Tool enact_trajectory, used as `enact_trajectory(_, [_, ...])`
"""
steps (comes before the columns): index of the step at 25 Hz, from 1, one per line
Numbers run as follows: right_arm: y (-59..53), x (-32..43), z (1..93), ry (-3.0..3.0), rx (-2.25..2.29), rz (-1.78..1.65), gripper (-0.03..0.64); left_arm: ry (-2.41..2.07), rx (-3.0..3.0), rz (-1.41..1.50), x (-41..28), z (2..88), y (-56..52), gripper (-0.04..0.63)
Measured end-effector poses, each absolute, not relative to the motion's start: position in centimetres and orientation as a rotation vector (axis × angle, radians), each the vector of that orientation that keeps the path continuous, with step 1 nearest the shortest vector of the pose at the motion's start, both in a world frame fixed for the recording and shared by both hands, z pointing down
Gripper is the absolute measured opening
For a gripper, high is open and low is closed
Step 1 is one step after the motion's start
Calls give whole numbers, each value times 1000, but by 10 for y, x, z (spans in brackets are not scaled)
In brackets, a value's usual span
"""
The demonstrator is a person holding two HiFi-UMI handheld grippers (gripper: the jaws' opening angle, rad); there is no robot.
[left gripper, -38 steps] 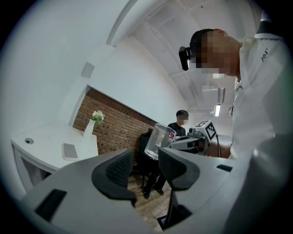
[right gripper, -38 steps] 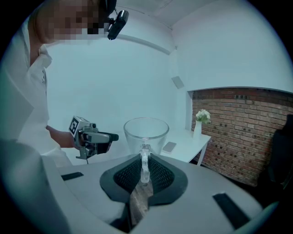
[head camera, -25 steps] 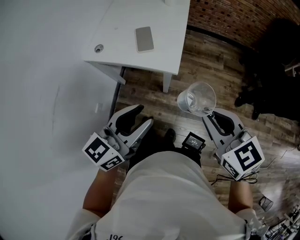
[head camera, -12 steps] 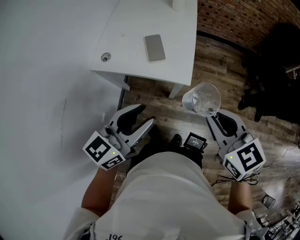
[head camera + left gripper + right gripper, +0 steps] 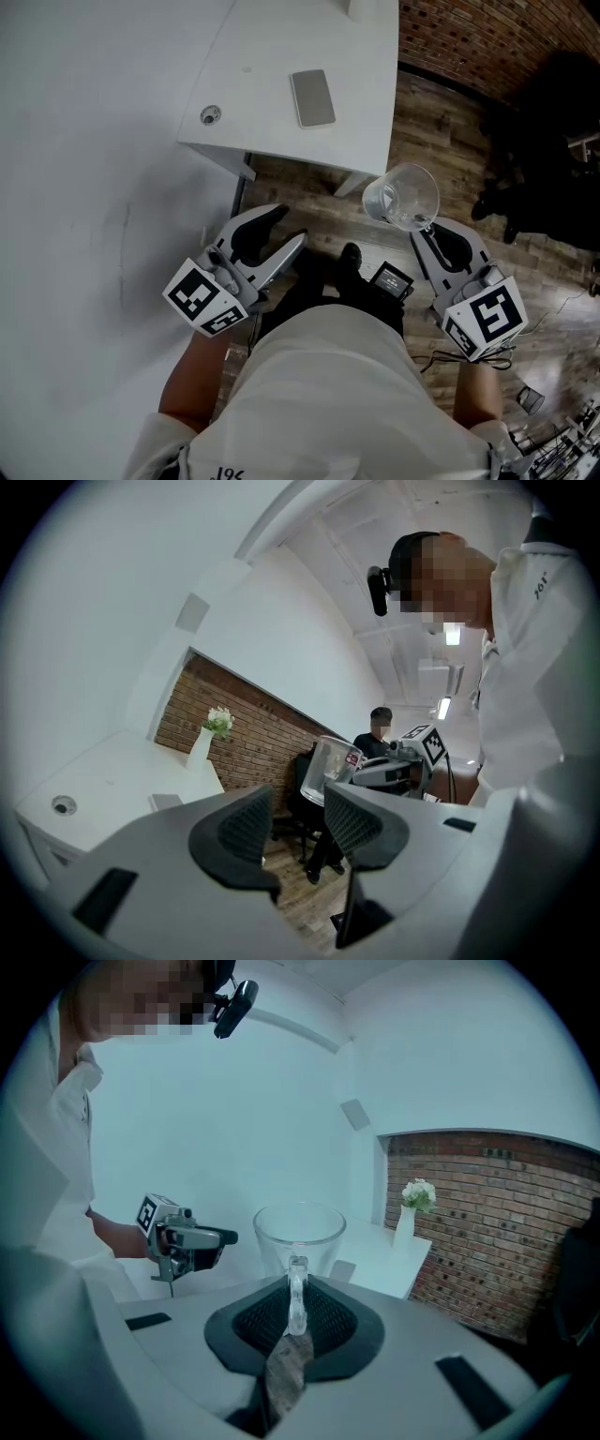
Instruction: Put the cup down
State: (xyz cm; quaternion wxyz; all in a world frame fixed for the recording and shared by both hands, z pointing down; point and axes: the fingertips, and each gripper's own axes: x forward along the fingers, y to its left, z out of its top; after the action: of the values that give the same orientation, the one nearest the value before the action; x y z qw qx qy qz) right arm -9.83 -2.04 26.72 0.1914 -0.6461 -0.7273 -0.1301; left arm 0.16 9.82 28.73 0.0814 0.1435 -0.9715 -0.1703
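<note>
While my right gripper (image 5: pixel 295 1312) is closed narrow on the handle of the clear glass cup (image 5: pixel 298 1232), the cup stands upright in the air, with the handle pinched between both pads. From the head view, the cup hangs above the wooden floor (image 5: pixel 309 202), just off the near corner of the white table (image 5: pixel 253 56), not resting on it. My left gripper (image 5: pixel 300 822) has its jaws apart with nothing between them, and it is well apart from the cup. On the table lie a phone (image 5: pixel 312 97) and a small round fitting (image 5: pixel 210 115). A white vase of flowers (image 5: pixel 412 1211) stands on the table's far side, before the brick wall (image 5: pixel 497 1213).
</note>
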Motion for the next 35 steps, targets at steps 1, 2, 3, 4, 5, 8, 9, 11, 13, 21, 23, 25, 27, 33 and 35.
enact_trajectory(1, [-21, -98, 269, -2036, -1820, -373, 41, -2907, 415, -516, 3, 288, 97, 170])
enact_trajectory(2, [-22, -98, 270, -2030, -1826, -380, 41, -2911, 402, -522, 5, 290, 95, 170])
enact_trajectory(3, [-23, -98, 271, -2027, -1833, -384, 41, -2913, 390, -526, 7, 292, 93, 170])
enact_trajectory(4, [-23, -97, 272, -2025, -1840, -387, 41, -2915, 380, -526, 9, 293, 91, 170])
enact_trajectory(5, [-24, -96, 273, -2025, -1849, -393, 41, -2919, 372, -519, 11, 294, 90, 170])
enact_trajectory(8, [-21, -102, 272, -2035, -1883, -419, 41, -2947, 365, -472, 6, 291, 90, 170])
enact_trajectory(9, [-16, -106, 270, -2038, -1896, -426, 41, -2957, 363, -455, 2, 289, 93, 170])
enact_trajectory(11, [-1, -118, 267, -2040, -1919, -440, 41, -2969, 361, -434, -11, 286, 104, 170])
enact_trajectory(13, [17, -131, 268, -2033, -1939, -456, 41, -2972, 357, -425, -25, 286, 117, 170])
enact_trajectory(21, [56, -158, 297, -2002, -1976, -502, 41, -2964, 321, -414, -52, 316, 140, 170])
enact_trajectory(23, [67, -165, 301, -1997, -1981, -504, 41, -2951, 313, -411, -59, 321, 146, 170])
enact_trajectory(25, [77, -168, 306, -1988, -1988, -503, 41, -2942, 303, -408, -65, 324, 151, 170])
enact_trajectory(27, [85, -169, 310, -1978, -1997, -506, 41, -2935, 291, -404, -69, 327, 156, 170])
enact_trajectory(33, [114, -176, 335, -1954, -2004, -532, 41, -2906, 266, -414, -89, 347, 171, 170])
enact_trajectory(35, [122, -179, 345, -1940, -2001, -532, 41, -2890, 256, -422, -94, 356, 175, 170])
